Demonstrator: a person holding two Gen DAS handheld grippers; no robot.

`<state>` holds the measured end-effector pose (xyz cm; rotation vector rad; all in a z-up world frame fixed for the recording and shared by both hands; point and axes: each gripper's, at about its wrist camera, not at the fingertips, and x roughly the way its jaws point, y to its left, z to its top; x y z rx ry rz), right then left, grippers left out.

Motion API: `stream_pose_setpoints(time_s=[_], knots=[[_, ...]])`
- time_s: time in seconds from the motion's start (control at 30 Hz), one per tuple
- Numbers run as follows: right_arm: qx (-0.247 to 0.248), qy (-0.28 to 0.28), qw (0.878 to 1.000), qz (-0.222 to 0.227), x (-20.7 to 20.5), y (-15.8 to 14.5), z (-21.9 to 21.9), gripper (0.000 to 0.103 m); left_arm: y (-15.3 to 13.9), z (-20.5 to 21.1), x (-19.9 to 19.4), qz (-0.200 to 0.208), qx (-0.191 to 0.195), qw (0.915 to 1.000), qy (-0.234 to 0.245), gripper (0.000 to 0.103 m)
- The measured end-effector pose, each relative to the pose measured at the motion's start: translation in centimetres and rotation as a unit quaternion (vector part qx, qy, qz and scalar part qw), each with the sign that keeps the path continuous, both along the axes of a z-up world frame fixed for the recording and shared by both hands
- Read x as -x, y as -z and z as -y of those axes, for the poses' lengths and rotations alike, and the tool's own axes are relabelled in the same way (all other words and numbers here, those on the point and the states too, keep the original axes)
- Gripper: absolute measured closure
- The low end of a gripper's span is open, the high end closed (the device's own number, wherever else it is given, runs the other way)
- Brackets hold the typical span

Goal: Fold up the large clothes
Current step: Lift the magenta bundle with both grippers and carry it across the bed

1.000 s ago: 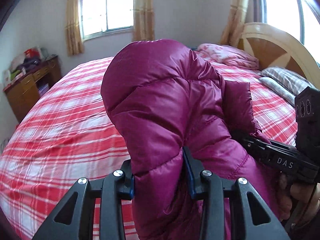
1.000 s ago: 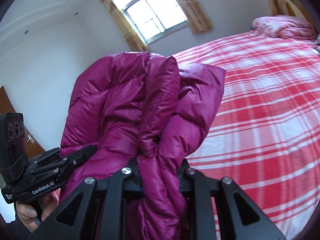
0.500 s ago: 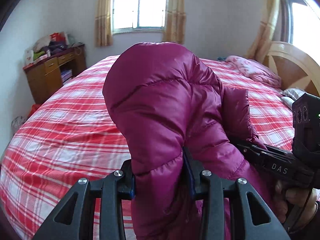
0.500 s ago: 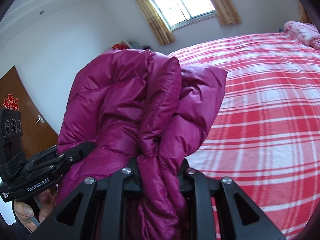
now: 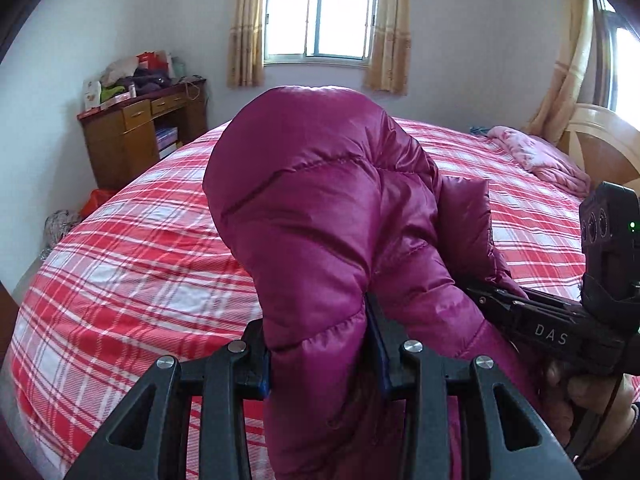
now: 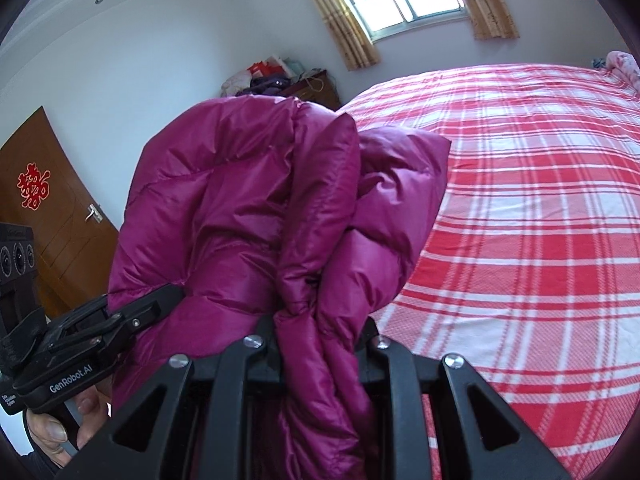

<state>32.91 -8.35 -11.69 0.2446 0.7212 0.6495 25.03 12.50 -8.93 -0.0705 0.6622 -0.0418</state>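
Red-and-white plaid covers the bed (image 5: pixel 132 264), with a window (image 5: pixel 322 16) behind and a wooden cabinet (image 5: pixel 140 136) off its far left corner. From the left wrist, the left hand-held gripper (image 5: pixel 320 344) is clamped on a thick fold of the magenta jacket (image 5: pixel 320 216), which hangs in the air above the bed. The right hand-held gripper (image 5: pixel 496 300) bites the same bundle from the side.

From the right wrist, the right hand-held gripper (image 6: pixel 320 340) is clamped on a bunched edge of the jacket (image 6: pixel 240 208); the left hand-held gripper (image 6: pixel 160 304) grips beside it. A door (image 6: pixel 44 208) stands at left.

The step looks like carrying the jacket for laying out. Next it needs lowering flat onto the bed's middle and spreading before any fold.
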Motion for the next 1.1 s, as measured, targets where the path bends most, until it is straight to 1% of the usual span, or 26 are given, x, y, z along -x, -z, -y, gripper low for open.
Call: stream_pose_setpoints(time_s=[0.17, 0.33, 0.53, 0.8, 0.9, 1.0, 1.1], knots=[[0.007, -0.012, 1.000, -0.011, -0.3, 1.0, -1.2, 0.080, 0.8, -1.6, -0.2, -0.010, 0.001, 0.9999, -0.011, 0.064], [0.019, -0.020, 0.999, -0.020, -1.8, 1.9, -2.4, 0.080, 2.3, -2.8, -0.6, -0.026, 0.004, 0.9995, -0.019, 0.064], [0.025, -0.020, 0.999, -0.034, -3.0, 2.9, -2.9, 0.080, 4.0, -3.6, -1.2, -0.041, 0.010, 0.9988, -0.023, 0.064], [0.031, -0.018, 0.998, -0.045, -3.6, 3.8, -3.0, 0.080, 5.1, -4.2, -1.6, -0.046, 0.014, 0.9985, -0.024, 0.064], [0.034, -0.017, 0.998, -0.052, -3.9, 4.1, -3.0, 0.078, 5.3, -4.1, -1.6, -0.044, 0.011, 0.9987, -0.025, 0.058], [0.039, -0.013, 0.998, -0.054, -4.0, 4.0, -3.2, 0.077, 5.8, -4.3, -1.8, -0.053, 0.011, 0.9981, -0.031, 0.047], [0.044, -0.008, 0.997, -0.061, -4.3, 3.9, -3.6, 0.072, 6.1, -4.6, -1.8, -0.057, 0.021, 0.9975, -0.036, 0.043]])
